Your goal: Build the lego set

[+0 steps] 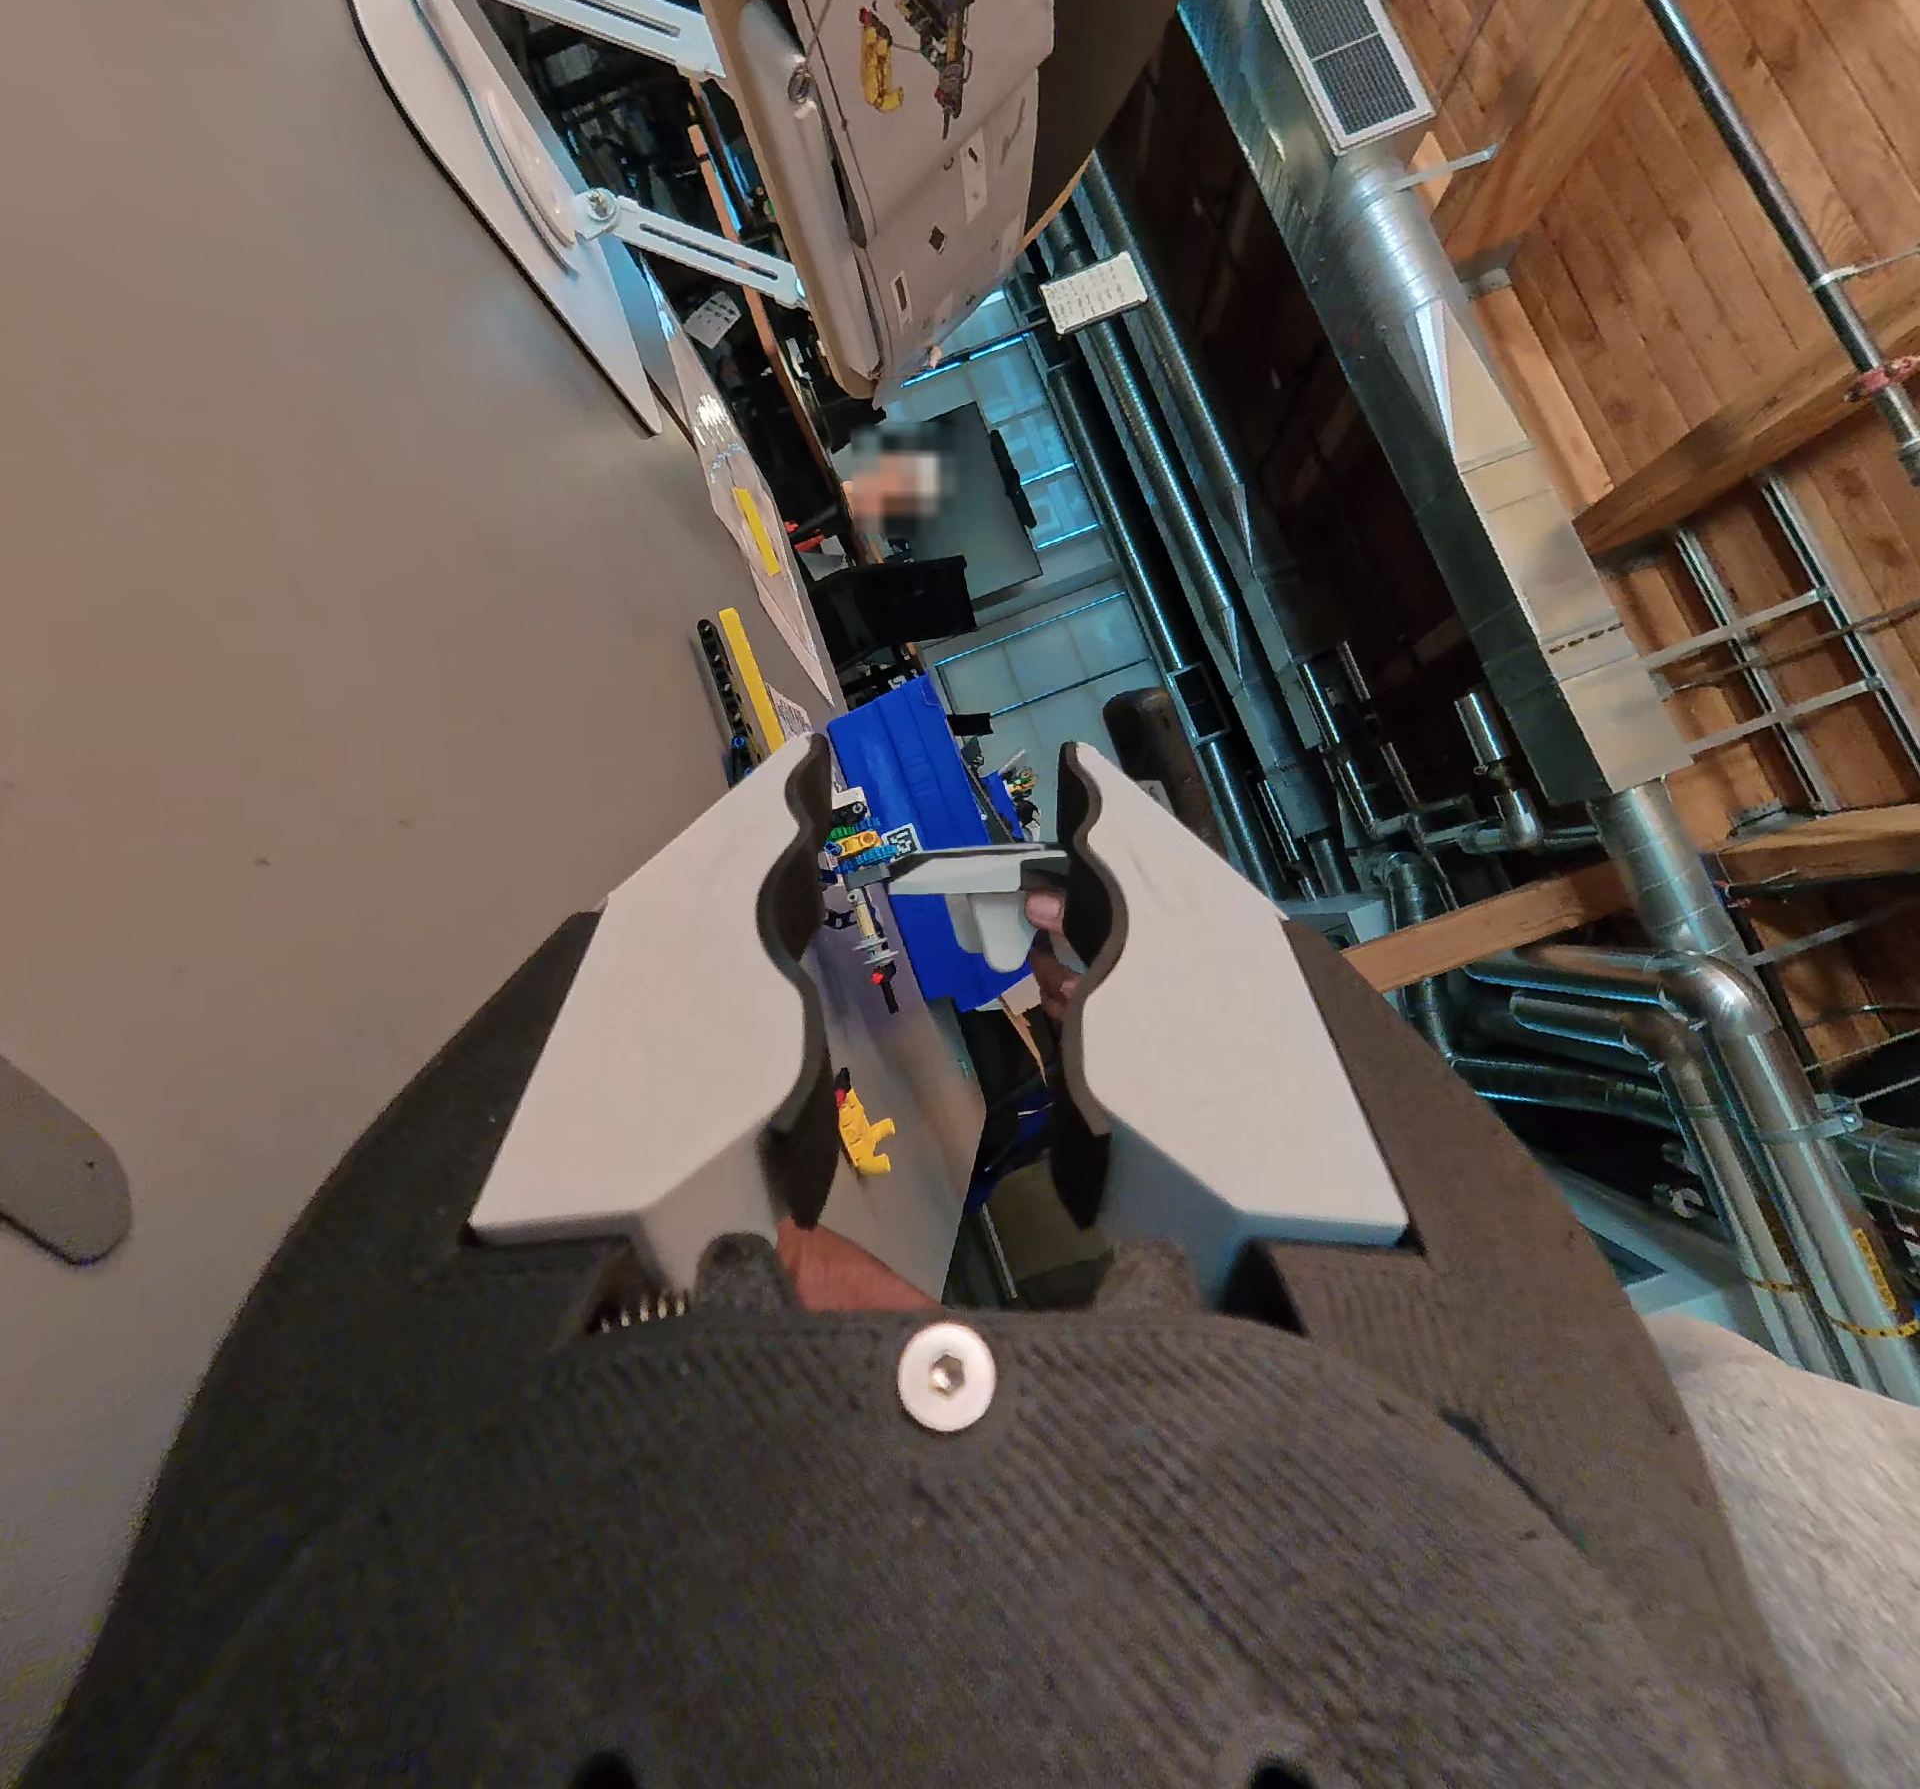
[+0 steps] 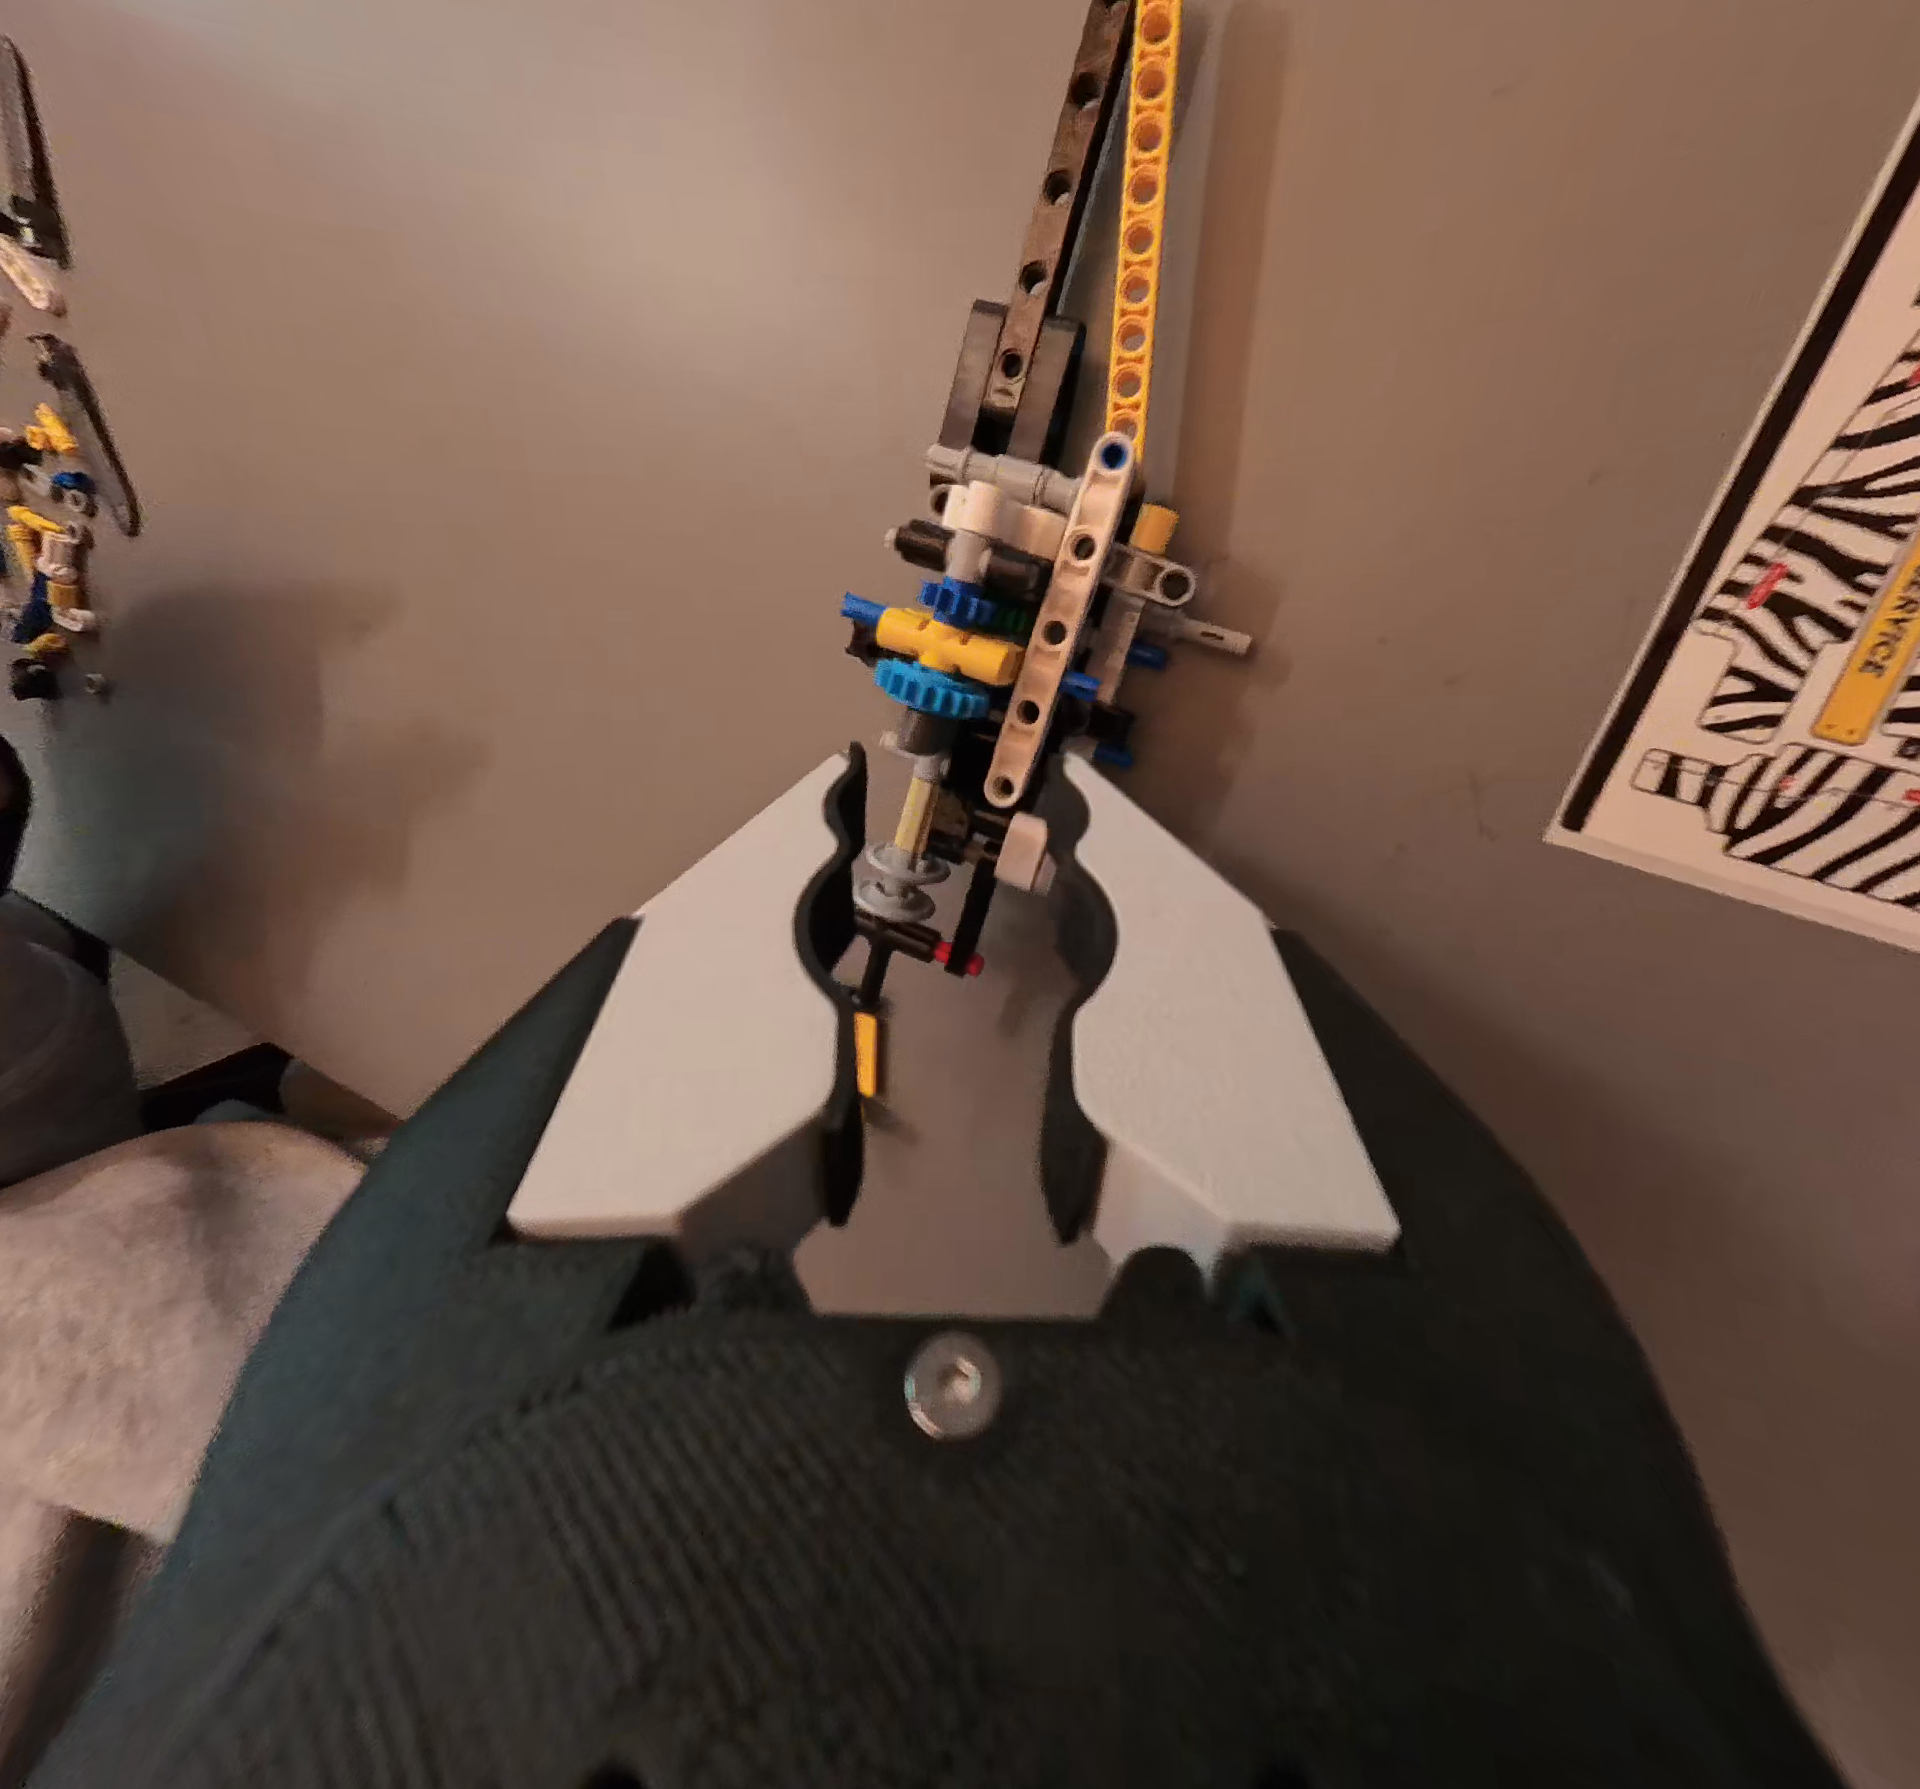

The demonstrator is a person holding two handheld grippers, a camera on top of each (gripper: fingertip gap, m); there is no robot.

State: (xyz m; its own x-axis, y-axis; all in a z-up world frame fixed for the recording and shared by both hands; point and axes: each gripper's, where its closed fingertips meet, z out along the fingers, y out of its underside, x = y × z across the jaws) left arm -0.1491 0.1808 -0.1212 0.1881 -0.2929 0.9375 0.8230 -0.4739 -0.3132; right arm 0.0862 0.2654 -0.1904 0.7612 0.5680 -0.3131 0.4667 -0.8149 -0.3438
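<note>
Likely light but fragile: lego assembly lying flat on the grey table, gear cluster mid-body, long yellow beam and black beam running away from the camera. Probably flexes at the beams, pops apart at pin joints if squeezed sideways. Thin axle with grey bushing and black cross pin sticking out toward the camera; looks bendable, poor place to grab. Better grip judged across the stiff core around the white liftarm, not the gears.

Right gripper released, jaws spread, straddling the axle end; nothing clamped, contact with the white corner block unclear. Left gripper also released, empty, tilted and held well back, seeing the assembly far off with the blue bin behind.

Around: loose parts pile far left, well apart. Striped sticker sheet to the right, near but clear. Loose yellow piece on the table closer to the left gripper. Instruction booklet propped up on a stand. Nothing blocking the approach except the protruding axle itself.
</note>
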